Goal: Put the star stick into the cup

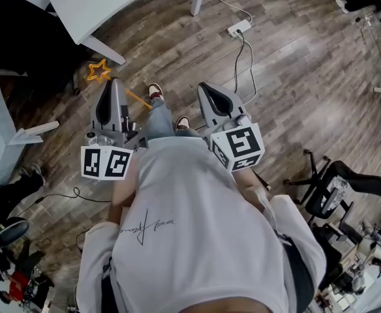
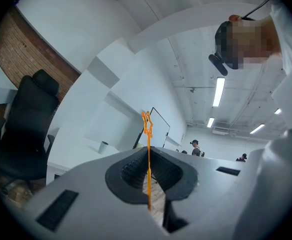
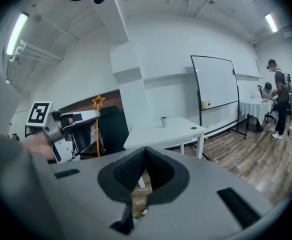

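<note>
My left gripper [image 2: 148, 154] has its dark ribbed pads [image 2: 128, 171] nearest the lens, pinched tight on the thin orange shaft of the star stick [image 2: 147, 134]. The shaft runs straight up the middle of the frame, and the star tops it just above the jaw tips. In the head view the same gripper [image 1: 114, 83] sits left of centre. The star [image 1: 99, 70] pokes out past its tip towards the upper left, and the shaft's tail slants back to the lower right, over the floor [image 1: 295, 77].

My right gripper [image 3: 145, 151] has its jaws closed together with nothing between them. It rides level beside the left one in the head view [image 1: 207, 88].

Further out is the cup [image 3: 164, 122], small and upright on the white table [image 3: 156, 134], mid-frame in the right gripper view. In the left gripper view it shows again as a small pale cylinder [image 2: 103, 147] at left of centre. A black chair [image 2: 31, 129] stands at the left edge of that view. The head view shows the table's corner at upper left but not the cup.

As I judge it, the pick-up is done and the stick is secure. The cup is well apart from me. What is left is the carry to the table, lowering the shaft into the cup and letting go.
</note>
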Demonstrator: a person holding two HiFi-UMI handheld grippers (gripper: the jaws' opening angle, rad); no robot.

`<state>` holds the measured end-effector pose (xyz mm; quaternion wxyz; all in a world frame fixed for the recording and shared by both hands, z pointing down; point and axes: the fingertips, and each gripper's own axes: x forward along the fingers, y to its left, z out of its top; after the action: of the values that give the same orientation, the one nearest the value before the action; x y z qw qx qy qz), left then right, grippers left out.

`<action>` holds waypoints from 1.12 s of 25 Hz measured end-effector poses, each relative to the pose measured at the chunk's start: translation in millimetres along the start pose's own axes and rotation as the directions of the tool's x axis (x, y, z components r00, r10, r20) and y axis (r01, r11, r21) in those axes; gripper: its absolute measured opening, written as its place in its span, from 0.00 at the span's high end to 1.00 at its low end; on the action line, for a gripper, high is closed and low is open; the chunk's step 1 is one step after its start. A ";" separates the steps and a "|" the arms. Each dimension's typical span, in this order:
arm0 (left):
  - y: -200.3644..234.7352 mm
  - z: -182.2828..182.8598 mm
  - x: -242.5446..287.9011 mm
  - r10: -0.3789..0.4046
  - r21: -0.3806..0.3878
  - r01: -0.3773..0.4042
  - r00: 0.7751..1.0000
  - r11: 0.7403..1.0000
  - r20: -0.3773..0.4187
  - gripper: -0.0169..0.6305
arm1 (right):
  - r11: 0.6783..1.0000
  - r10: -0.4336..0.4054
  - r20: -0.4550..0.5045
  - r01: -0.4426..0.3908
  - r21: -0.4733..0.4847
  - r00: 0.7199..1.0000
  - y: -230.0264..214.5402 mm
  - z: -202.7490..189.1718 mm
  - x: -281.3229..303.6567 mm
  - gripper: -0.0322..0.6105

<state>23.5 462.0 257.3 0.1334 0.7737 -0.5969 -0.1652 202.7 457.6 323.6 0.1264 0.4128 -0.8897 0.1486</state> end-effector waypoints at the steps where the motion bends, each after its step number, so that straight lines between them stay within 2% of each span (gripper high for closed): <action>1: 0.9 -0.2 3.6 -0.002 0.003 0.002 1.000 1.000 -0.003 0.95 | 1.000 0.001 -0.001 -0.001 -0.002 1.000 -2.0 1.9 3.1 0.94; 5: 9.7 -2.8 20.5 -0.009 0.032 0.010 1.000 0.999 -0.030 0.95 | 1.000 0.007 -0.010 -0.007 -0.006 1.000 -6.1 7.1 22.6 0.94; 18: 56.9 9.8 93.4 -0.041 0.022 0.043 0.996 0.999 -0.077 0.95 | 1.000 -0.013 -0.029 0.013 0.014 0.999 -25.8 36.5 100.1 0.93; 28: 99.1 30.2 137.5 -0.079 0.015 0.080 0.994 0.997 -0.078 0.95 | 0.999 -0.032 -0.024 0.032 0.009 0.999 -27.1 64.5 161.4 0.93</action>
<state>-44.3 303.7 256.6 0.1426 0.8039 -0.5615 -0.1349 115.8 304.6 324.4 0.1374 0.4259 -0.8806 0.1558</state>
